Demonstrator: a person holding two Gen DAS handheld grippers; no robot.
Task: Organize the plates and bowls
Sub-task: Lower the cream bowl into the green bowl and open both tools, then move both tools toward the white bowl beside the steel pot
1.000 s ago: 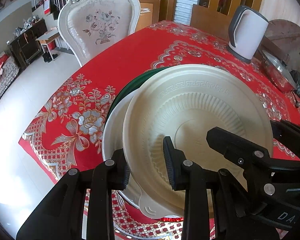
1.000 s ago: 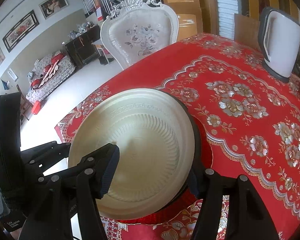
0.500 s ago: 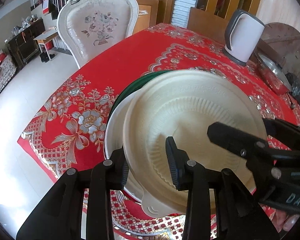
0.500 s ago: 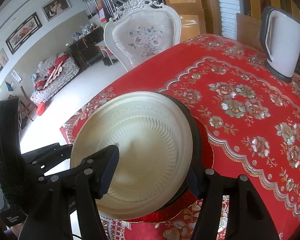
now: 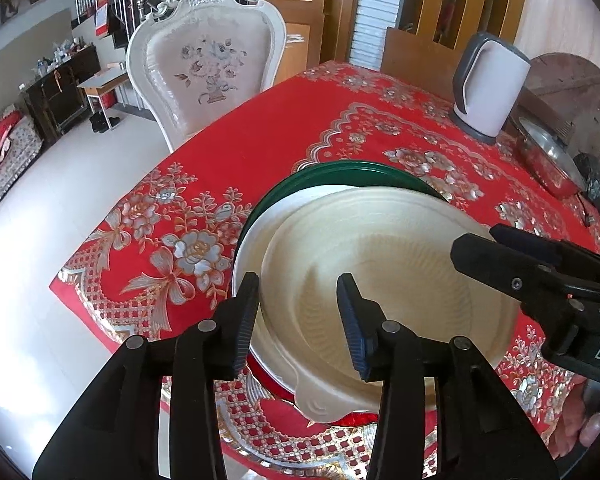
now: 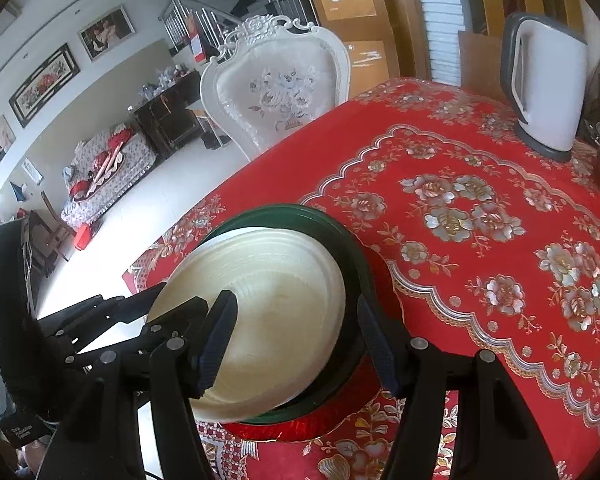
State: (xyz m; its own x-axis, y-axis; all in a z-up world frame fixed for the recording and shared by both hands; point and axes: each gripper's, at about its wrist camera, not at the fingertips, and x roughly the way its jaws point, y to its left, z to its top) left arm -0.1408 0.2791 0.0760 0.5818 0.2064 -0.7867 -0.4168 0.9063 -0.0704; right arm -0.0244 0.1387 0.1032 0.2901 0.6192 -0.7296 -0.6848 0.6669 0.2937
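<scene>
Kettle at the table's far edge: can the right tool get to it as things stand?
Probably yes. Open red tablecloth lies between the right tool and the kettle; only the plate stack sits under its fingers.

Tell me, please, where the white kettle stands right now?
The white kettle stands at the table's far right, beyond the green plate, near a metal pan.

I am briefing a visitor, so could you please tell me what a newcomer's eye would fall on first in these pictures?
First, the stack of dishes near the table's front edge: a cream plate on a white dish, over a green plate. Both grippers frame it, the left gripper straddling the cream plate's near rim and the right gripper at its other side. Behind them lies the red floral tablecloth, with a white kettle at the far right.
</scene>
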